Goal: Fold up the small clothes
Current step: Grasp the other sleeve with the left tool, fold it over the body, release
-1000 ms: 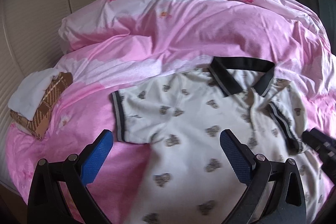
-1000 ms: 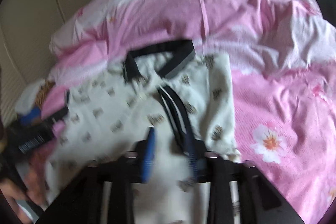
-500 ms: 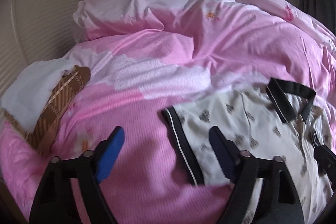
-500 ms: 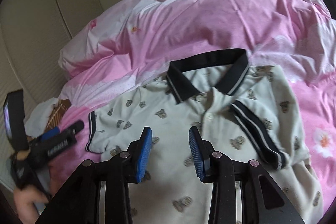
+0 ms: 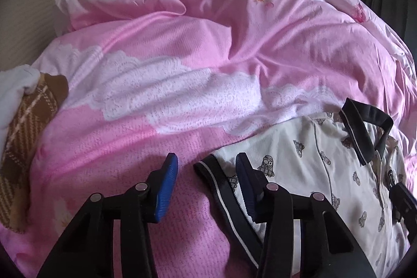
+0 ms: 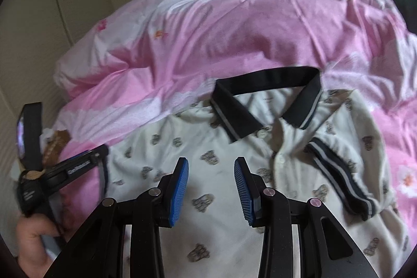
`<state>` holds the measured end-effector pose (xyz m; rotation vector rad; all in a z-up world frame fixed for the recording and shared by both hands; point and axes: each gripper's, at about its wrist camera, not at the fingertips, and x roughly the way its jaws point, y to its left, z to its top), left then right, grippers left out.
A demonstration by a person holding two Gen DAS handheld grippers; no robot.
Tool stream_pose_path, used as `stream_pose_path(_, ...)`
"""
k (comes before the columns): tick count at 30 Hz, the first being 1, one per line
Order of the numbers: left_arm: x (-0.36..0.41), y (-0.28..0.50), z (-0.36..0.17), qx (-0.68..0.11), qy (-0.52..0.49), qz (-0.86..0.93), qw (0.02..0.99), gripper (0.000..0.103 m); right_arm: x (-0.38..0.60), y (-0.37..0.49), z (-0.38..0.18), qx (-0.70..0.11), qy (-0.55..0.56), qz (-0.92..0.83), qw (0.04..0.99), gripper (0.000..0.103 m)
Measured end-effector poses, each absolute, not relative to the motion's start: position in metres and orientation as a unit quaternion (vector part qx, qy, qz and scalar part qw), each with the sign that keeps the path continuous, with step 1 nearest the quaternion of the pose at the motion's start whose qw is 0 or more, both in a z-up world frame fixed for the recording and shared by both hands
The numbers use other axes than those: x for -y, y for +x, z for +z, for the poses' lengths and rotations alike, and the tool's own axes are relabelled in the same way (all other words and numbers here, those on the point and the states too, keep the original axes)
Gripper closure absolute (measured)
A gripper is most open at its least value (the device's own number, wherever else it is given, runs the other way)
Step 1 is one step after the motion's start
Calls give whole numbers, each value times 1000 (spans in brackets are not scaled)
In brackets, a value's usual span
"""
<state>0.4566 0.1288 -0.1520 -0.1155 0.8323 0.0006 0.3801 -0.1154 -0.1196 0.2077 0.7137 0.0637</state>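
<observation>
A white polo shirt [image 6: 208, 155] with small dark prints and a black collar [image 6: 265, 85] lies face up on the pink duvet. Its right sleeve [image 6: 338, 173] lies folded in over the chest. In the left wrist view, my left gripper [image 5: 207, 184] straddles the black-trimmed cuff [image 5: 219, 189] of the other sleeve. Its jaws are closing, with the cuff between them and a gap still showing. My right gripper [image 6: 211, 186] hovers open over the chest with nothing between its fingers. The right wrist view also shows the left gripper [image 6: 78, 166], held by a hand [image 6: 34, 246].
The rumpled pink duvet [image 5: 182, 43] covers the whole bed and bunches up high at the back. A folded brown plaid and white cloth [image 5: 23, 134] lies at the left edge. Beyond the bedding stands a cream padded wall [image 6: 65, 4].
My left gripper moved left off the shirt's body to the sleeve cuff, and its jaws narrowed around it. My right gripper drew back from the folded sleeve to the chest.
</observation>
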Motion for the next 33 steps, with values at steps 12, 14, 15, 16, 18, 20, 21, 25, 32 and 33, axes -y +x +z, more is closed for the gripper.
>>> stream_pose_path(12, -134, 463, -170, -414, -97, -40, 904, 76, 117, 376, -122, -347, 100, 12, 932, 65)
stream_pose_path(14, -135, 463, -169, -416, -104, -40, 903, 83, 118, 376, -123, -349, 102, 13, 932, 65)
stream_pose_path(15, -135, 462, -168, -416, -108, -42, 902, 88, 119, 376, -123, -350, 103, 13, 931, 65)
stream_pose_path(16, -135, 461, -167, -417, -110, -43, 901, 90, 120, 375, -124, -351, 104, 13, 931, 65)
stream_pose_path(18, -133, 458, -162, -414, -112, -42, 902, 92, 122, 373, -123, -351, 106, 13, 930, 65)
stream_pose_path(20, -127, 452, -153, -408, -106, -39, 906, 93, 125, 371, -123, -350, 106, 14, 931, 65)
stream_pose_path(21, -124, 450, -149, -405, -102, -37, 908, 93, 127, 370, -122, -350, 108, 15, 930, 65)
stream_pose_path(25, -98, 440, -120, -384, -79, -35, 919, 93, 139, 362, -116, -345, 111, 16, 932, 65)
stream_pose_path(32, -31, 436, -87, -366, -22, -54, 929, 93, 175, 347, -103, -335, 125, 6, 934, 65)
stream_pose_path(33, -17, 436, -86, -368, -16, -63, 928, 93, 182, 344, -102, -334, 129, 3, 933, 65)
